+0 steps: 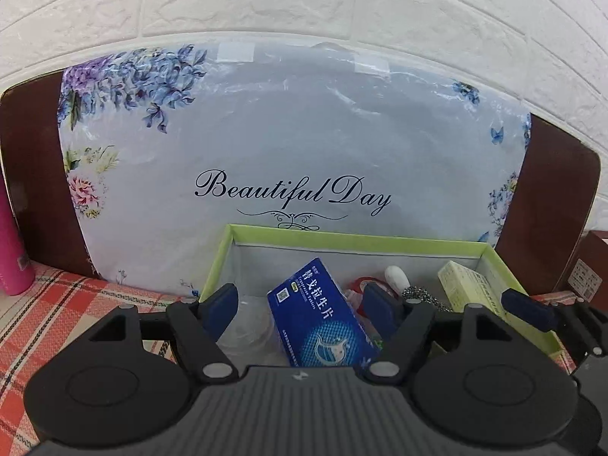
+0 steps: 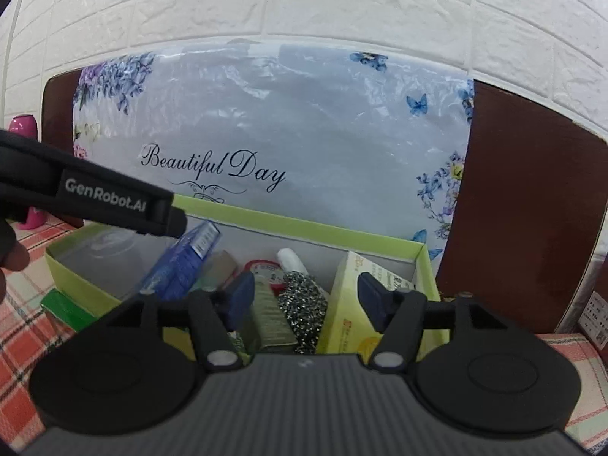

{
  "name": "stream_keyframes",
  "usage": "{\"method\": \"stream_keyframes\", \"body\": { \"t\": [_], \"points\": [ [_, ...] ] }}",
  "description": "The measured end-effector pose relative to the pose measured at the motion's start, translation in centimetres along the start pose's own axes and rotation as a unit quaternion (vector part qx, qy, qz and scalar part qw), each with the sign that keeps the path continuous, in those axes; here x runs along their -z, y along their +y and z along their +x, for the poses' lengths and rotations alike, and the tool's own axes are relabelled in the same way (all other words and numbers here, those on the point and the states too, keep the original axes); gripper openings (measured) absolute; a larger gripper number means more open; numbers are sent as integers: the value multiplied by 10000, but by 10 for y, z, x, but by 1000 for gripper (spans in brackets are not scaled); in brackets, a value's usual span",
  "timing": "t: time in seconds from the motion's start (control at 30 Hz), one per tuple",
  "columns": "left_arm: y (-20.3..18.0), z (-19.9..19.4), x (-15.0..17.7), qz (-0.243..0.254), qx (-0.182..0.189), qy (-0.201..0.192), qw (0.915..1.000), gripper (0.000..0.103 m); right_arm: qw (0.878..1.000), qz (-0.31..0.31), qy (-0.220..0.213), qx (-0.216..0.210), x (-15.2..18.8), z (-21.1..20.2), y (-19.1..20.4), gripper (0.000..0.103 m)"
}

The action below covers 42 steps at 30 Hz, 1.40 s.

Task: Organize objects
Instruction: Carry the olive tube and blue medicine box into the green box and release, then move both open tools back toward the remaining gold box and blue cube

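While blue carton (image 1: 318, 315) leans inside green box (image 1: 353, 242), steel scourer (image 2: 304, 304) seemingly sits beside it.

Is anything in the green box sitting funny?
Yes. The blue medicine box stands tilted inside the green box, propped on the things around it instead of lying flat. The yellow carton leans too.

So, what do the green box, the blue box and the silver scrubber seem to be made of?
Green box: likely matte cardboard, with thin, flat, folded walls.
Blue box: glossy printed card, with sharp edges and sheen.
Silver scrubber: probably metal wire, a glinting tangled mesh.
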State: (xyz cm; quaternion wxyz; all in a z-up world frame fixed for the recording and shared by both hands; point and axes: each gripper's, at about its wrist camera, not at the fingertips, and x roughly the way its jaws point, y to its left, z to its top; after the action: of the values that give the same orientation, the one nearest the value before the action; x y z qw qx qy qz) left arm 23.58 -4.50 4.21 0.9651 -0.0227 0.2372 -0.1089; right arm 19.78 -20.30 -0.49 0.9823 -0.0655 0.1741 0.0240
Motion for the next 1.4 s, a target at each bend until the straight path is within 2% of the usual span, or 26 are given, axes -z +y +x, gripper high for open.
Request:
{"method": "stream_keyframes", "body": {
  "t": [0.07, 0.3, 0.4, 0.5, 0.73, 0.93, 1.27, 1.4],
  "points": [
    [2, -12, 2, -46, 26, -69, 10000, 76, 9999, 57, -85, 79, 6, -8, 1, 79],
    [-5, -47, 2, -229, -280, 349, 9987, 76, 9993, 352, -45, 77, 8, -45, 0, 89],
    [-10, -69, 7, -237, -340, 277, 9988, 76, 9984, 557, -53, 62, 7, -67, -7, 102],
    [-16, -85, 14, -133, -489, 341, 9981, 76, 9972, 751, -22, -11, 9, -90, -14, 102],
    [-21, -115, 31, -144, -466, 450, 9978, 76, 9969, 786, -27, 18, 21, -139, -17, 102],
    [-16, -128, 50, -278, -485, 588, 9967, 76, 9970, 774, 54, -47, 35, -165, -11, 102],
    [-3, -119, 103, -567, -516, 1380, 9875, 76, 9964, 609, 585, -120, 81, -182, 1, 102],
    [-2, -112, 117, -716, -490, 1588, 9835, 76, 9933, 795, 832, -120, 98, -183, -3, 102]
  ]
}}
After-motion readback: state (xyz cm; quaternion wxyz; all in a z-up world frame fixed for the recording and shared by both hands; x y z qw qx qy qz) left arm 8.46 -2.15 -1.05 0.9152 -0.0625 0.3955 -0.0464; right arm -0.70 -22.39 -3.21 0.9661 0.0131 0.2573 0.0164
